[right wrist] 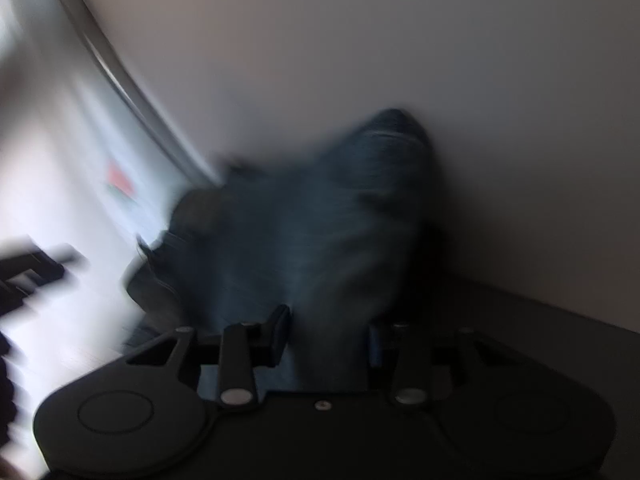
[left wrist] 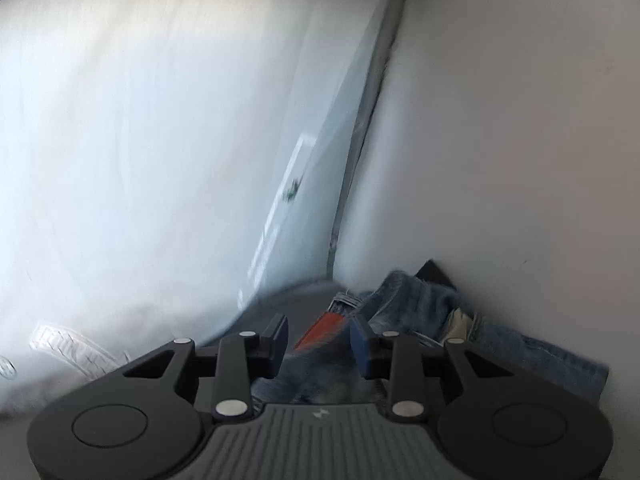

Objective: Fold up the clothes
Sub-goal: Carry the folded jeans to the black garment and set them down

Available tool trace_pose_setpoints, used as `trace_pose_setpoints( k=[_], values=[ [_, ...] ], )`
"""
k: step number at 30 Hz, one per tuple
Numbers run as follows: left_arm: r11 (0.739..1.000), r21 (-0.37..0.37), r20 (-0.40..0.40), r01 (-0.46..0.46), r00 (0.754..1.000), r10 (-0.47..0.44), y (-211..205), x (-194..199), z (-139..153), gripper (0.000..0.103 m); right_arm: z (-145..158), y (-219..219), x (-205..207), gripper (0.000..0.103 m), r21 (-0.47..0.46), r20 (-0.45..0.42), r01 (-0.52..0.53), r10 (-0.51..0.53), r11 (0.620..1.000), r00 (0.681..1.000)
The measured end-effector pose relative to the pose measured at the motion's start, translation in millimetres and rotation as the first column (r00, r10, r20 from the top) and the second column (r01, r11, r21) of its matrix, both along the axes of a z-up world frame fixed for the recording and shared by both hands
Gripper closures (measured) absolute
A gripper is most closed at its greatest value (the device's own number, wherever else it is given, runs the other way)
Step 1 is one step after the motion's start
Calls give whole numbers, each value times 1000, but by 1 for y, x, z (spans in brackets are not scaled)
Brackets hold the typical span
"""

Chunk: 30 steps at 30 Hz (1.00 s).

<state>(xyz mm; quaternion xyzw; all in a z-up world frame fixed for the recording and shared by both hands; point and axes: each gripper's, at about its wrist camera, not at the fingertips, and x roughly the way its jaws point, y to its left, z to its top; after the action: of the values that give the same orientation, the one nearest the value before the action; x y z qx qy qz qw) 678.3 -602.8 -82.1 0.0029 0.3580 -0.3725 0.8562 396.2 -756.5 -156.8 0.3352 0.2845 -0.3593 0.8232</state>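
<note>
The blue jeans [left wrist: 420,312] lie crumpled against the white wall [left wrist: 500,140], directly ahead of both tools. The left gripper [left wrist: 319,346] has its fingers spread, denim lying between and below them, not pinched. The right gripper [right wrist: 326,338] seems to have denim running between its fingers, but blur hides whether it grips. The heap's long axis trails rightward along the wall, so either tool reaches it.

I count one pair of jeans [left wrist: 420,304], bunched low right in my left view, dark and blurred mid-frame in my right. One red patch [left wrist: 320,326] beside it. Two grippers: left [left wrist: 318,340], right [right wrist: 326,340]. One white lacy cloth [left wrist: 76,348], lower left.
</note>
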Motion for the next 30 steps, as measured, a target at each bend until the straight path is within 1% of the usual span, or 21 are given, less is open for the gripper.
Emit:
trace_pose_setpoints(
  k=[1,2,4,6,7,8,10,12,14,15,16,17,18,19,21,22,24,26,27,28,30],
  values=[
    [1000,-14,-54,-6,999,5,-3,3,-18,66,-10,0,-5,63,-20,-41,39,-39,999,998],
    [1000,-16,-79,-2,997,1,-4,1,-31,66,-11,2,-11,62,-62,-45,57,-60,996,997],
    [1000,22,-80,15,997,-13,-5,-8,-54,60,-2,11,-15,61,-213,-66,59,-75,975,995],
    [999,42,-77,12,997,-9,0,-14,-69,58,9,21,-12,61,-376,-40,37,-56,926,998],
    [999,37,-74,8,997,-5,4,-17,-74,58,10,23,-9,61,-456,-19,14,-26,890,999],
    [1000,21,-71,5,997,-3,8,-15,-74,58,10,26,-1,61,-513,-22,-28,20,858,1000],
    [1000,17,-71,0,997,1,15,-8,-70,55,-2,16,21,57,-503,-59,-119,104,856,993],
    [1000,11,-50,-6,999,6,29,-10,-62,54,-16,-4,47,56,-333,-102,-109,79,937,992],
    [1000,-12,-27,-14,1000,13,46,-19,-54,47,-11,-6,46,56,-274,-94,-99,76,957,993],
    [999,-34,-17,-27,1000,27,56,-24,-50,41,-9,-7,46,52,-245,-90,-95,75,965,993],
    [997,-60,-8,-46,999,46,66,-28,-46,36,-5,1,45,50,-259,-105,-136,112,956,988],
    [994,-86,1,-65,998,65,77,-34,-41,33,-1,8,44,44,-274,-121,-179,151,945,981],
    [990,-110,9,-84,996,85,87,-42,-36,28,2,17,42,35,-286,-142,-217,183,933,973],
    [986,-130,17,-101,994,104,98,-52,-30,23,5,25,41,31,-294,-152,-243,206,924,967],
    [979,-153,32,-135,989,142,120,-73,-17,18,12,37,32,20,-291,-140,-268,237,918,961],
    [976,-158,44,-150,986,158,130,-85,-10,15,17,46,28,18,-287,-129,-279,252,916,959],
    [970,-173,81,-170,979,186,154,-111,8,13,24,70,13,6,-296,-90,-295,281,909,955],
    [963,-191,127,-189,968,215,181,-139,28,12,44,95,1,2,-358,-30,-301,311,884,950],
    [959,-201,153,-202,960,234,196,-154,39,7,53,108,-5,2,-389,-1,-301,327,870,945],
    [952,-213,180,-220,949,260,211,-168,51,2,66,120,-11,2,-425,28,-309,354,851,935],
    [935,-248,241,-254,918,314,243,-199,74,0,87,146,-20,2,-500,89,-325,421,803,903]
  ],
)
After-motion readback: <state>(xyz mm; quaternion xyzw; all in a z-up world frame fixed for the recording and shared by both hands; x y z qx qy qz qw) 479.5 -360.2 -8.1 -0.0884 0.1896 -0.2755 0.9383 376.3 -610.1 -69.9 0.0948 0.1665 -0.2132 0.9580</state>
